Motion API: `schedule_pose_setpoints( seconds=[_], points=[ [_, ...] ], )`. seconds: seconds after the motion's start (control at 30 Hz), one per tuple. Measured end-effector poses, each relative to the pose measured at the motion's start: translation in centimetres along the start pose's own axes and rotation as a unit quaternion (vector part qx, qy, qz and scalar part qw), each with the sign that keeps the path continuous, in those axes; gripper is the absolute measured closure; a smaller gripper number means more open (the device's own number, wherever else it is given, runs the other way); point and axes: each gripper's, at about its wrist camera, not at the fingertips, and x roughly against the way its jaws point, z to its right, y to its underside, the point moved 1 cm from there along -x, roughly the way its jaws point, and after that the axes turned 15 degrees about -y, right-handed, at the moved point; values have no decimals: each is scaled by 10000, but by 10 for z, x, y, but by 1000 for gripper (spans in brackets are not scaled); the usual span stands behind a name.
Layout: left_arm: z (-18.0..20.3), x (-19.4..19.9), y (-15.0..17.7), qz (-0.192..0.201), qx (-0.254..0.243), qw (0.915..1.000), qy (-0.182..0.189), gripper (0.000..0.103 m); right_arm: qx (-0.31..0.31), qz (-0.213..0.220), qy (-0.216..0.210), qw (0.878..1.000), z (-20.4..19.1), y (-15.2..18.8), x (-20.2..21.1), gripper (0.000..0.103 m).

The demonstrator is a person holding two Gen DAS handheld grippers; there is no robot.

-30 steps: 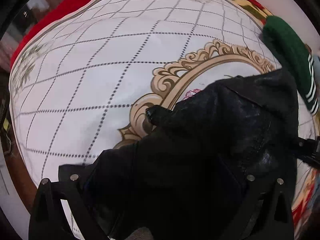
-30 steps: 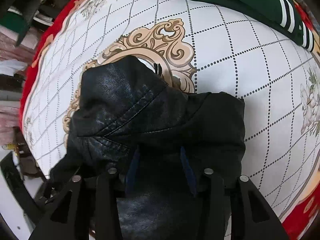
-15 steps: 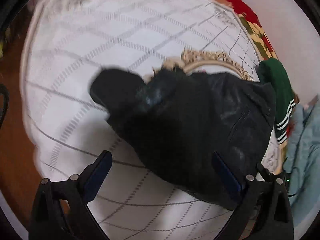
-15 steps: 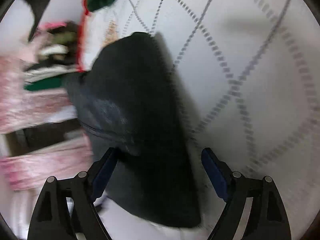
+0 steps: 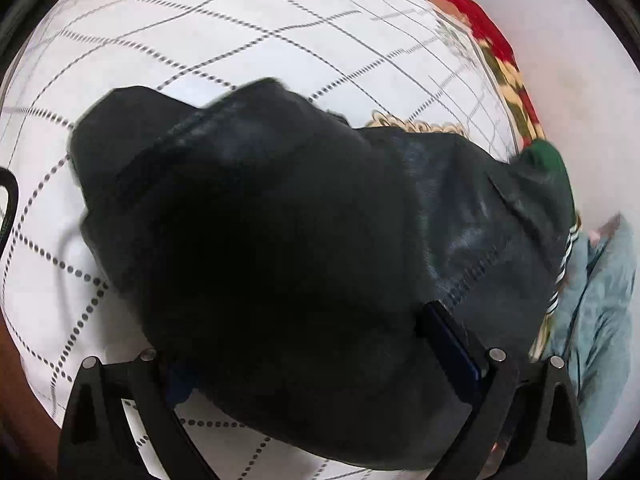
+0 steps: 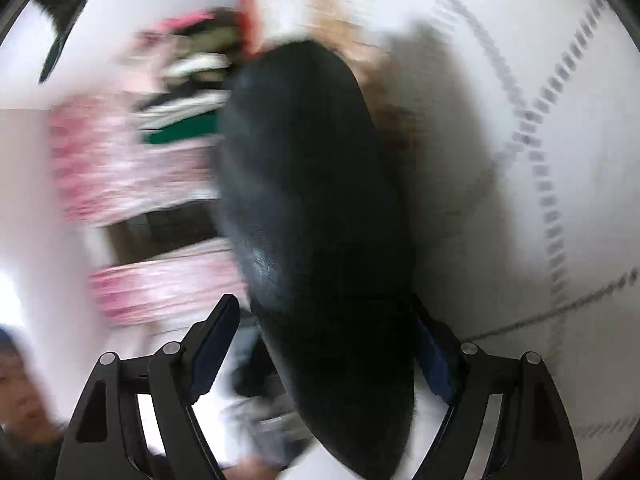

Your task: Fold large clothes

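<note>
A black leather jacket (image 5: 288, 240) lies bundled on the white quilted bed cover (image 5: 224, 28). My left gripper (image 5: 320, 356) stands wide open around its near edge; the left finger is mostly hidden by the jacket, the right finger's blue pad (image 5: 452, 344) shows. In the blurred right wrist view the jacket (image 6: 316, 184) fills the middle, seen edge-on. My right gripper (image 6: 324, 344) is also wide open, its fingers either side of the jacket's near end.
A green garment with white stripes (image 5: 556, 184) lies at the bed's right edge behind the jacket. A pale blue-green cloth (image 5: 596, 304) hangs beyond it. Stacked pink and green clothes (image 6: 132, 152) stand on shelves. A person's face (image 6: 20, 396) shows at lower left.
Both grippers were shut on the jacket a second ago and have opened wide. Both have since moved closer, so the jacket fills more of each view; the right view has swung toward the shelves.
</note>
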Motion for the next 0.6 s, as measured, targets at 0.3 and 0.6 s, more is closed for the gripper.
schedule_pose_setpoints(
  seconds=[0.3, 0.6],
  points=[
    [-1, 3, -4, 78, -144, 9998, 108, 3, 275, 69, 531, 9982, -13, 7, -27, 47],
    [-8, 15, -23, 204, 296, 9975, 604, 9, 266, 425, 240, 9985, -41, 35, -14, 57]
  ],
)
